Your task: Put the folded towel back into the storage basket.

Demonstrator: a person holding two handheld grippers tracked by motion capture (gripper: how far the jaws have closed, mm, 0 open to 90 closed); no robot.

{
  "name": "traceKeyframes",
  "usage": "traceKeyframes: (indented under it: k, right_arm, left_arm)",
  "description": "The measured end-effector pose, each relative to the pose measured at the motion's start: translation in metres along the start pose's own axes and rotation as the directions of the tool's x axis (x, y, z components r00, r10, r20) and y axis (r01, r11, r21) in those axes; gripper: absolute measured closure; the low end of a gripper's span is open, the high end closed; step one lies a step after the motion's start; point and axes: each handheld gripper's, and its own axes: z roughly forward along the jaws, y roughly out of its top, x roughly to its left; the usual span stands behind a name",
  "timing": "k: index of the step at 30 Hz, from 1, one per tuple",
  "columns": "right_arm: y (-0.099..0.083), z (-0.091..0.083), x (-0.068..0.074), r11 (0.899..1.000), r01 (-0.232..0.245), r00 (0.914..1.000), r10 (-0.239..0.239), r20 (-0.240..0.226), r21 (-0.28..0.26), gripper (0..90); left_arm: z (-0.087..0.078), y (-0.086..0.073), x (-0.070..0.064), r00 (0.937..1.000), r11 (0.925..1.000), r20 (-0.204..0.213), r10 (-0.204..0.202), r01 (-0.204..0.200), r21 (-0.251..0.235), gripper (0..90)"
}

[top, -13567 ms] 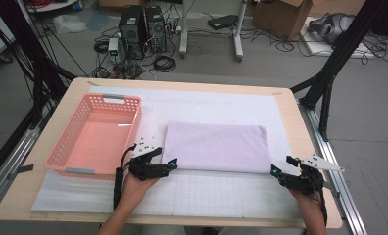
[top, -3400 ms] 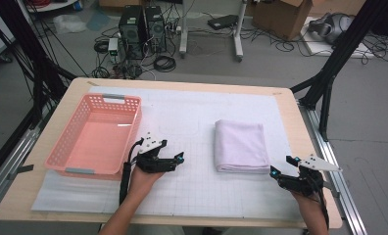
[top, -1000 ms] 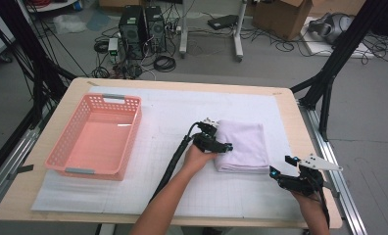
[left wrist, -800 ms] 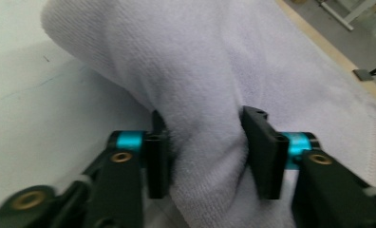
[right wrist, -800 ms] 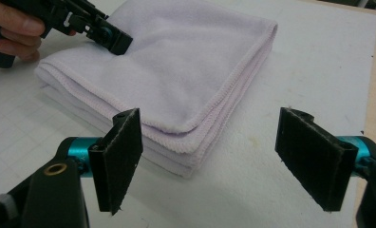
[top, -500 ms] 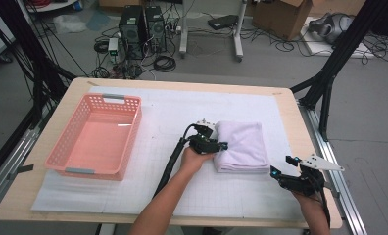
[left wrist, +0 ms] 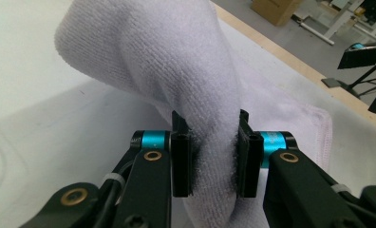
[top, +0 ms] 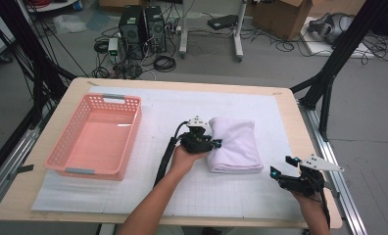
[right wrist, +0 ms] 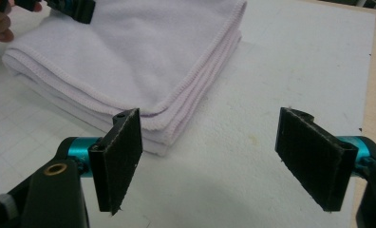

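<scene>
Midway across the mat (top: pixel 241 196), the folded towel (top: pixel 236 144) lay well right of the basket (top: pixel 96 139). At the towel's left edge, the left gripper (left wrist: pixel 210 159) had its 2 jaws clamped on a raised fold. Right of the towel, the right gripper (right wrist: pixel 224 156) rested with jaws spread wide, holding nothing.

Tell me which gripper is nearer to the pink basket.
Left. The left gripper is clamped on the folded towel, just right of the pink basket across a strip of mat. The right gripper sits open at the table's near right corner, beyond the towel.
</scene>
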Motion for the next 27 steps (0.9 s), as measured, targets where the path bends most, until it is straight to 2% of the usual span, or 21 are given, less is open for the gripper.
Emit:
traceKeyframes:
  k: [4,9,11,16,20,22,27]
  right_arm:
    - [0.0,0.001,0.001,1.0,0.004,1.0,-0.004,-0.002,0.001,22.8]
    - [0.001,0.001,0.002,1.0,0.007,1.0,-0.007,-0.003,0.001,22.8]
    - [0.001,0.001,0.002,1.0,0.009,1.0,-0.009,-0.003,-0.001,22.8]
    - [0.001,0.001,0.002,1.0,0.005,1.0,-0.005,-0.004,0.0,22.8]
    - [0.002,0.002,0.003,1.0,0.013,0.9999,-0.013,-0.006,0.0,22.8]
    - [0.002,0.002,0.004,1.0,0.013,0.9999,-0.013,-0.009,-0.001,22.8]
    - [0.003,0.002,0.004,1.0,0.013,0.9999,-0.013,-0.008,-0.003,22.8]
  left_arm:
    - [-0.012,0.001,-0.001,0.9991,0.9985,0.0,0.043,-0.043,-0.034,73.3]
    - [-0.027,0.002,-0.003,0.995,0.9917,-0.005,0.1,-0.1,-0.08,73.4]
    - [-0.034,0.003,-0.004,0.9917,0.9865,-0.009,0.128,-0.129,-0.101,73.4]
    - [-0.053,0.007,-0.008,0.9804,0.9679,-0.008,0.197,-0.195,-0.158,73.4]
    - [-0.063,0.007,-0.009,0.9771,0.9586,-0.009,0.212,-0.21,-0.192,73.4]
    - [-0.067,0.007,-0.009,0.9779,0.9568,-0.007,0.209,-0.206,-0.205,73.5]
    - [-0.075,0.009,-0.008,0.9747,0.9475,0.0,0.224,-0.217,-0.234,73.5]
